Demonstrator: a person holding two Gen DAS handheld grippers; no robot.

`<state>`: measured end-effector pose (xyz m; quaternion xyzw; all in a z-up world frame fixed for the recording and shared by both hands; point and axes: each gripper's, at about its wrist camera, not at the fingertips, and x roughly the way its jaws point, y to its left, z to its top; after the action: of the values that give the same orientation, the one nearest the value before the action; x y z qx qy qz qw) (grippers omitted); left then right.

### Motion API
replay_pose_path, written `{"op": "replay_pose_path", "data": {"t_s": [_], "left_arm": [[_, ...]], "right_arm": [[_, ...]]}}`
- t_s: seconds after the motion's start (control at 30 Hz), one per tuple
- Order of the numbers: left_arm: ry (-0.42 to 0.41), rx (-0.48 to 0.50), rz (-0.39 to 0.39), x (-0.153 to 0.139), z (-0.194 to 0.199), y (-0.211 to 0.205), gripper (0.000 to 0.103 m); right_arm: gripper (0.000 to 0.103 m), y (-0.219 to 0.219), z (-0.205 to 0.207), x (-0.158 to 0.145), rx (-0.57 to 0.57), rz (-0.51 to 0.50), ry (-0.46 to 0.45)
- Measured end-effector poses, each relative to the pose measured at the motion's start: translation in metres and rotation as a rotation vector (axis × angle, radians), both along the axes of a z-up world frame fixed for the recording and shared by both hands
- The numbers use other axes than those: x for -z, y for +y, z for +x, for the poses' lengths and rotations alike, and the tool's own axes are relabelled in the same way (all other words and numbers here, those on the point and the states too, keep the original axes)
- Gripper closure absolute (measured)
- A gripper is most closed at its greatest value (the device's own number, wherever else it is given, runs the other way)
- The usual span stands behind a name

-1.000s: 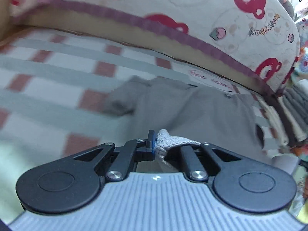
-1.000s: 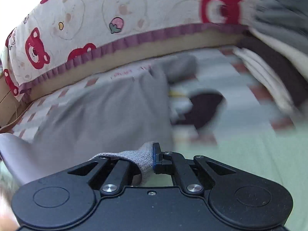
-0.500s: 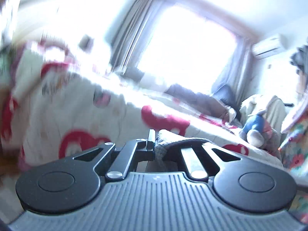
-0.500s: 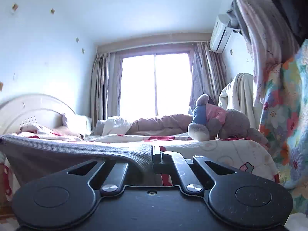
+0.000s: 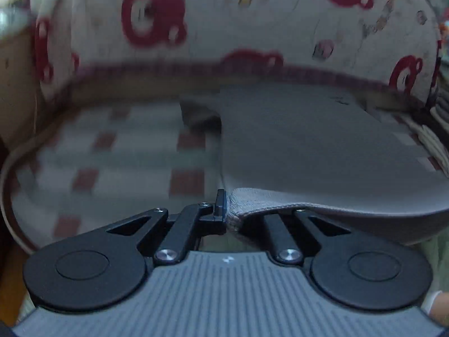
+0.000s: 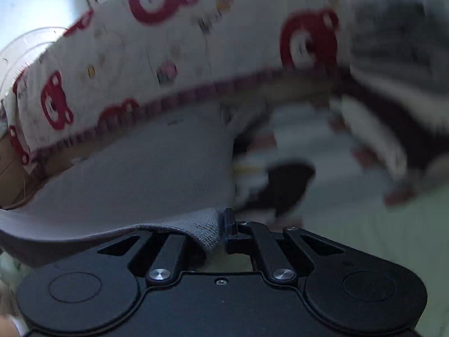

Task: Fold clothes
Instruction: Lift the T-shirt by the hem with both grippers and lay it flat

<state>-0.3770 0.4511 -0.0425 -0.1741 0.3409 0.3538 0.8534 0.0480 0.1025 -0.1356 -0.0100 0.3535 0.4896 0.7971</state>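
The grey knit garment (image 5: pixel 308 140) spreads across centre frame over the checked sheet (image 5: pixel 112 154), its ribbed hem pinched in both closed grippers, left (image 5: pixel 226 213) and right (image 6: pixel 221 227). Keep the hem taut and level, lowering evenly to avoid wrinkles.

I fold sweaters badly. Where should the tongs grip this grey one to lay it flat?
Grip the ribbed hem's two corners, approaching from the near edge: the left tongs and right tongs already do, and the grey sweater spreads flat away from them.
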Motion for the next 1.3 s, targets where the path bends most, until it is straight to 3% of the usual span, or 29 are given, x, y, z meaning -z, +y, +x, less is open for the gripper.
{"op": "replay_pose_path", "data": {"t_s": [0.1, 0.17, 0.4, 0.5, 0.67, 0.77, 0.97, 1.13, 1.3], "left_arm": [[0.066, 0.038, 0.011, -0.002, 0.003, -0.006, 0.099], [0.089, 0.07, 0.041, -0.014, 0.008, -0.009, 0.099], [0.069, 0.102, 0.052, -0.045, -0.004, -0.024, 0.099], [0.061, 0.103, -0.002, -0.044, -0.02, -0.032, 0.099], [0.102, 0.1, -0.071, -0.02, -0.032, -0.042, 0.099], [0.097, 0.083, -0.08, -0.013, -0.035, -0.049, 0.099], [0.089, 0.102, -0.021, -0.03, -0.039, -0.065, 0.099], [0.103, 0.105, -0.101, -0.017, -0.042, -0.063, 0.099], [0.167, 0.119, -0.128, 0.006, -0.035, -0.069, 0.099]], "right_arm": [[0.099, -0.007, -0.003, 0.003, -0.013, 0.002, 0.004], [0.099, -0.009, -0.002, -0.013, -0.015, 0.022, -0.017], [0.102, -0.03, -0.015, -0.086, 0.006, 0.115, -0.152], [0.102, -0.044, -0.028, -0.103, -0.001, 0.103, -0.207], [0.102, -0.057, -0.039, -0.066, -0.007, -0.007, -0.167], [0.102, -0.065, -0.039, -0.048, 0.013, -0.024, -0.117], [0.102, -0.076, -0.042, -0.06, 0.018, 0.008, -0.144], [0.102, -0.076, -0.038, -0.051, -0.012, -0.065, -0.139], [0.102, -0.075, -0.04, -0.033, -0.031, -0.122, -0.123]]}}
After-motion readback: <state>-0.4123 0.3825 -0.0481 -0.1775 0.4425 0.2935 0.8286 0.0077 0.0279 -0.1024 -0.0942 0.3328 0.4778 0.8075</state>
